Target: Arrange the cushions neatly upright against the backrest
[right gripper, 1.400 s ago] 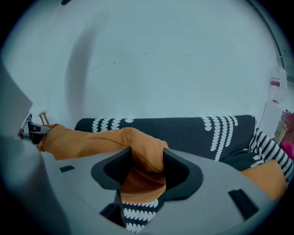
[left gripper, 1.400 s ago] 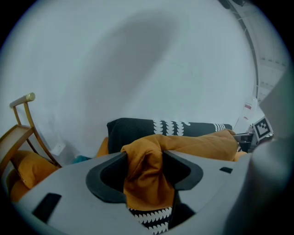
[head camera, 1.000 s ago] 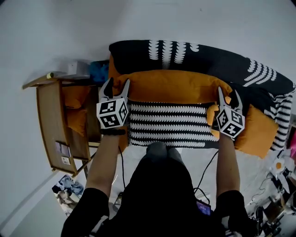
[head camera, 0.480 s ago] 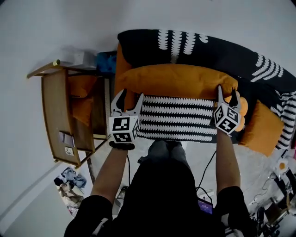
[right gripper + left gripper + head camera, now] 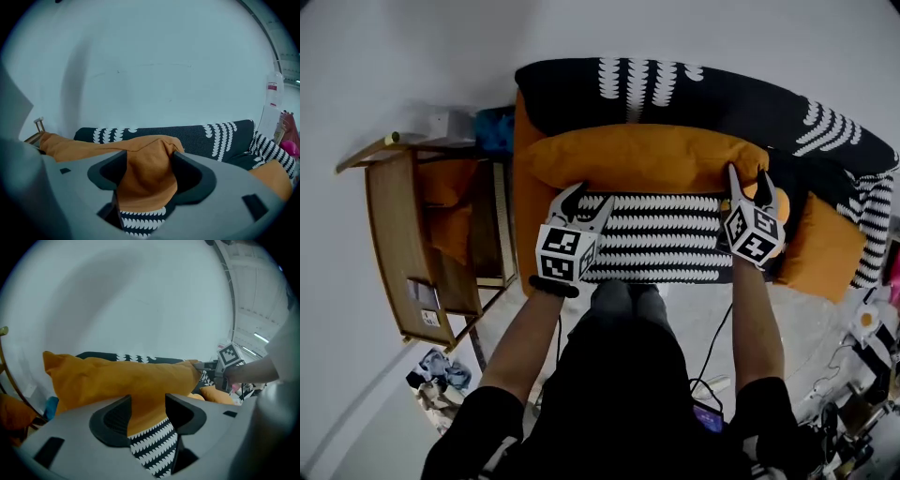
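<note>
— Where, against the sofa backrest (image 5: 703, 98)?

— Just in front of it: long orange cushion (image 5: 647, 159), lying lengthwise left to right above the striped seat (image 5: 656, 244).

— And the claws?

— One near each end. Right claw (image 5: 748, 180) pinching the right corner. Left claw (image 5: 586, 197) half spread, just been closing, lower left edge between the jaws, seemingly not yet gripped. Probably tipping it up toward the backrest next.
</note>
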{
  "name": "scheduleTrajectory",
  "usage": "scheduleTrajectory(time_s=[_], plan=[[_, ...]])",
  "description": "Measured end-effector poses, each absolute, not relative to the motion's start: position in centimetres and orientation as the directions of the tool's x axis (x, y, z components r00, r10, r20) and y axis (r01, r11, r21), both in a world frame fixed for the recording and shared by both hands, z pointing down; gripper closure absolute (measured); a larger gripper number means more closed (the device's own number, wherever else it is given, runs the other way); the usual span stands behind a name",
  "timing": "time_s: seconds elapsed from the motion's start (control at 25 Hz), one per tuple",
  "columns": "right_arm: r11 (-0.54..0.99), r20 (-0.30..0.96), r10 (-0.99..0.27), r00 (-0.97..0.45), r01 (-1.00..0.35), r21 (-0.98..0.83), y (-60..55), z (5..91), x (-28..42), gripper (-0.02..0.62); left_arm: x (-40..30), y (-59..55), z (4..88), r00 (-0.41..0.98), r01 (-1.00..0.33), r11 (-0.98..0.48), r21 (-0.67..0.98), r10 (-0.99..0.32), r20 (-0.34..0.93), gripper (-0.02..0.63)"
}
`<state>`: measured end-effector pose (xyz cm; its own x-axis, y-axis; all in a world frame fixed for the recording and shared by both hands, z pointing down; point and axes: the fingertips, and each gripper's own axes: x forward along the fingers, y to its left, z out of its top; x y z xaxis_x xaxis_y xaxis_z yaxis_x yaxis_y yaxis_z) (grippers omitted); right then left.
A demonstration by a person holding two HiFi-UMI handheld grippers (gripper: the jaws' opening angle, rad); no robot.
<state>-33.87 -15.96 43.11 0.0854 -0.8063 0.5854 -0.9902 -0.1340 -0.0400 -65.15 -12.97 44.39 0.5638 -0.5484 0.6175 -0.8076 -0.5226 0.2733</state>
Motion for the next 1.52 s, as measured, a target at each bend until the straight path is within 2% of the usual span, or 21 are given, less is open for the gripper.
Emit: scheduleTrajectory(time_s=[0.2,0.52,0.92,1.24,1.36,1.52], plan=[[-0.154,0.546,-0.833,0.089,-0.985,-0.074,-15.2,42.2,-34.0,0.287,-64.4,-14.9,45.4,0.585,-0.788,-0.539,0.299,-0.502,0.637,0.351],[-0.226,0.553,-0.82,0.145,-0.971,-0.079,-11.3,42.2,-32.6,0.299,-63.2,-20.0,43.5,0.557,-0.809,-0.542,0.227,-0.581,0.594,0.348],[-0.236,0.586,-0.802,0.119,-0.963,-0.128,-7.9,44.5,-29.5,0.302,-58.4,-16.0,43.9,0.57,-0.782,-0.586,0.212,-0.534,0.624,0.348],[-0.12,0.637,-0.771,-0.028,-0.975,-0.188,-5.7,48.7,-22.3,0.304,-49.9,-10.5,45.4,0.497,-0.83,-0.531,0.17,-0.566,0.657,0.351],[-0.031,0.681,-0.727,-0.089,-0.986,-0.163,-4.3,50.1,-17.5,0.304,-45.4,-7.8,46.5,0.463,-0.868,-0.447,0.216,-0.573,0.676,0.351],[0.057,0.768,-0.63,-0.117,-0.993,-0.104,-1.8,53.2,-10.6,0.304,-38.3,-3.5,49.7,0.46,-0.874,-0.405,0.267,-0.514,0.724,0.348]])
